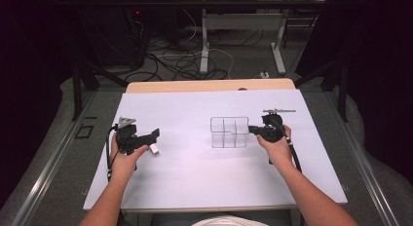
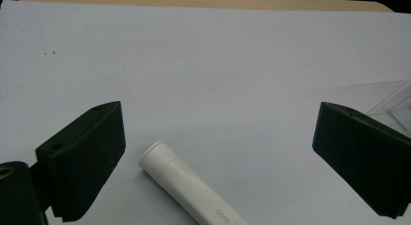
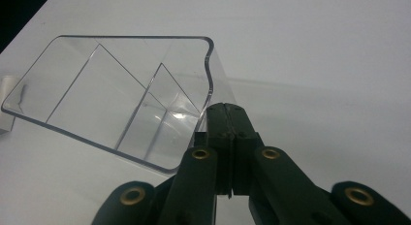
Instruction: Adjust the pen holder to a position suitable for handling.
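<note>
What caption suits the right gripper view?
Right gripper shut on the wall of a clear divided organizer on the white table.

Clear organizer [image 1: 229, 132], white tube [image 2: 186, 186], black tongs [image 3: 228, 119]

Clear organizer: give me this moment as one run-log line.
right gripper: shut on clear organizer wall | left gripper: open over white tube, not touching | tube lying on table

White tube [image 2: 189, 188] on the table, small grey print near its lower end, too blurred to read
</note>
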A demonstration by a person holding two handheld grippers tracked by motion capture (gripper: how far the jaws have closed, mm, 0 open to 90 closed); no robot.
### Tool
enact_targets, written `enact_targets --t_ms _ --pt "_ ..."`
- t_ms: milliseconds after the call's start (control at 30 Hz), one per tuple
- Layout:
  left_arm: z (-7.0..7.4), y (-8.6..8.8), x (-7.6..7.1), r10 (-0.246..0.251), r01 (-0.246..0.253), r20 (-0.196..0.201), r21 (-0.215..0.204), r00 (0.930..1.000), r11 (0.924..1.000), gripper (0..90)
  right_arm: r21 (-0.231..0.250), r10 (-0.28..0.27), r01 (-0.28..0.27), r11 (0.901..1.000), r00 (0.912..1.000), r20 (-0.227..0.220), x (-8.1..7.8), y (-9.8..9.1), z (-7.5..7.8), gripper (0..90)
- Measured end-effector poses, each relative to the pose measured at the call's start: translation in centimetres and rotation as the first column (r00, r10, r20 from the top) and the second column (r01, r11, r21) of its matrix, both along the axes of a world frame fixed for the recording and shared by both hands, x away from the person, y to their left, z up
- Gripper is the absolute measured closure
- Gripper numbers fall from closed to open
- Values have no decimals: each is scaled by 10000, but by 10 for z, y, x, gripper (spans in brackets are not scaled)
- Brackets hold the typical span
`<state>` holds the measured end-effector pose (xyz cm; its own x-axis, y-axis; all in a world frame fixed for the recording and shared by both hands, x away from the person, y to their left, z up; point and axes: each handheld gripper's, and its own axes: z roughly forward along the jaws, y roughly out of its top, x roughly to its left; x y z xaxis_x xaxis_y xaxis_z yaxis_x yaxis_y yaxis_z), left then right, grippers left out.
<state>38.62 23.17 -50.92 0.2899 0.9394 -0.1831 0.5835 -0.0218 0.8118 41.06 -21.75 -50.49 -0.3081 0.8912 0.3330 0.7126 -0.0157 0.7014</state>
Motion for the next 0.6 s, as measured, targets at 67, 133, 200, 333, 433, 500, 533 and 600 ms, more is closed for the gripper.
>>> enact_targets --t_ms 67,133,200,333,433,500,533,600 --pt "1 0 0 -39 39 -76 16 10000 10000 51 -42 75 -75 10000 10000 15 0 4 0 900" --pt "1 0 0 -40 41 -68 28 10000 10000 52 -103 162 -161 9998 9999 62 1 9 0 900" --pt "0 -1 0 -40 41 -65 25 10000 10000 51 -69 216 -216 9997 9997 79 2 14 -1 900" --pt "0 0 0 -27 27 -63 -10 10000 10000 52 36 405 -405 9992 9992 4 4 24 -1 900" --pt "0 1 0 -10 10 -37 -36 10000 10000 52 118 494 -494 9987 9988 29 5 33 -2 900" --pt "0 1 0 -5 4 -78 -44 10000 10000 52 98 599 -600 9982 9982 55 6 37 -2 900" --pt "0 1 0 0 0 -76 -40 10000 10000 52 137 639 -638 9979 9979 -47 5 39 -2 900" --pt "0 1 0 42 -42 -22 -76 10000 10000 52 199 631 -630 9978 9980 -56 6 43 -2 900"
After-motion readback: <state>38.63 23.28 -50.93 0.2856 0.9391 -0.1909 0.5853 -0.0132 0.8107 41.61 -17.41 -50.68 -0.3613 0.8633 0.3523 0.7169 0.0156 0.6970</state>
